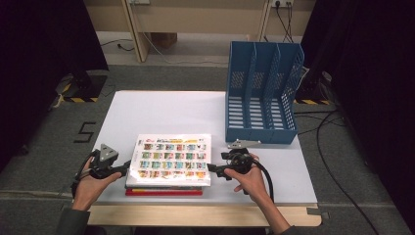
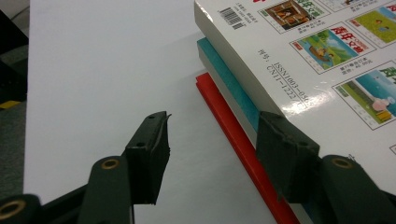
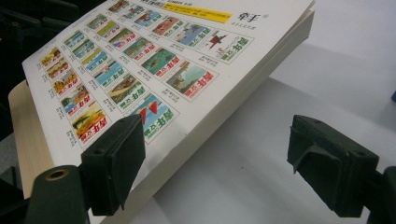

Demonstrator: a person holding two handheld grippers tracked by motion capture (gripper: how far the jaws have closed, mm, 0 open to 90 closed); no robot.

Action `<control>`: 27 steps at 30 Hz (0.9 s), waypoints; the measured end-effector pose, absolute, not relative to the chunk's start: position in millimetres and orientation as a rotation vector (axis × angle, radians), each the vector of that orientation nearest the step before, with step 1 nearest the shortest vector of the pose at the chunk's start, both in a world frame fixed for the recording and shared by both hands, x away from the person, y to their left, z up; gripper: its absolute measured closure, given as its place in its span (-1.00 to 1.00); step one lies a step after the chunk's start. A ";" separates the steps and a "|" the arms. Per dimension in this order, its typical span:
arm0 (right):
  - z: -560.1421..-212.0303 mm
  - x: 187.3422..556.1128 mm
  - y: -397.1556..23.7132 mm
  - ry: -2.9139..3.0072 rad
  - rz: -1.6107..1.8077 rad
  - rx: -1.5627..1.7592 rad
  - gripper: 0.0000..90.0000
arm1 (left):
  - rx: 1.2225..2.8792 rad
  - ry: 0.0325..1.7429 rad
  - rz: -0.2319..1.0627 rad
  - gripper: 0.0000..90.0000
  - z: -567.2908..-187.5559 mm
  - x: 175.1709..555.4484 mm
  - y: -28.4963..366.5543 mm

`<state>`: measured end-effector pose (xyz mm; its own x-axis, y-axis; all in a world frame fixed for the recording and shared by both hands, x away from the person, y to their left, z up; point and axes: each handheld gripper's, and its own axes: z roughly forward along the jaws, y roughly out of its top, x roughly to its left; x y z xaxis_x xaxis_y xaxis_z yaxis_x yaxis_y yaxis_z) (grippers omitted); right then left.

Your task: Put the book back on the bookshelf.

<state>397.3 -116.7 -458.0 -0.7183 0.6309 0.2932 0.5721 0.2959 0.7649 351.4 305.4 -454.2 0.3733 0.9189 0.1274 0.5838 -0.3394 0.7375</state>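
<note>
The white desk (image 1: 161, 110) takes up most of your high view. At its far right corner stands a blue file rack (image 1: 262, 93), upright, with its slots open toward you.

Near your edge of the desk, about midway across, lies a stack of three books. On top is a thick white book (image 1: 171, 159), face up, its cover laid out as a grid of small colour pictures. Under it a teal book (image 2: 229, 79) shows as a thin strip along the stack's side, and a red book (image 2: 233, 135) lies at the bottom, flat on the desk, its edge sticking out a little past the other two.

Your left gripper (image 1: 126, 169) is at the stack's left side, near the front corner. Its jaws stand apart and grip nothing. In the left gripper view one jaw sits over the corner of the white cover and the other hangs over bare desk, with the red edge running between them.

Your right gripper (image 1: 211, 169) is at the stack's right side, facing the left one across the books. Its jaws are wide open and empty. In the right gripper view one jaw is over the white book's near corner and the other is over the desk, well clear of the pages.
</note>
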 end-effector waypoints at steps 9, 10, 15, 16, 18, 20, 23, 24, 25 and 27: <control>-465.7 407.8 -107.2 2.536 1.453 1.205 -0.61 | 2.072 1.233 0.772 0.04 -449.9 347.5 295.8; -465.7 407.8 -107.2 2.536 1.453 1.205 -0.61 | 2.072 1.233 0.772 -0.02 -449.9 347.5 295.8; -467.5 412.7 -103.3 2.539 1.442 1.223 -0.72 | 2.115 1.192 0.760 -0.17 -450.8 349.4 284.6; -467.5 413.7 -103.9 2.540 1.439 1.224 -0.72 | 2.100 1.193 0.749 -0.18 -451.5 351.7 283.7; -468.2 415.7 -105.4 2.543 1.449 1.239 -0.71 | 2.098 1.198 0.752 -0.31 -451.6 352.8 284.4; -469.0 416.3 -105.7 2.545 1.455 1.249 -0.72 | 2.088 1.204 0.748 -0.36 -452.7 354.3 286.7; -471.1 418.6 -106.0 2.555 1.470 1.277 -0.75 | 2.062 1.225 0.719 -0.46 -454.6 356.1 290.9; -474.0 421.4 -106.4 2.564 1.508 1.293 -0.70 | 2.051 1.230 0.712 -0.53 -455.4 356.7 292.2; -474.6 421.6 -106.2 2.567 1.515 1.307 -0.70 | 2.044 1.236 0.708 -0.56 -455.9 357.0 292.9; -476.1 423.5 -106.0 2.575 1.526 1.307 -0.72 | 2.033 1.245 0.709 -0.61 -457.0 358.0 294.8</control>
<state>423.5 -106.0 -476.1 -0.6734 0.5705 0.4703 0.6864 0.2463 0.6842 358.0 294.8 -457.0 0.4045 0.9075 0.1133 0.5603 -0.3439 0.7535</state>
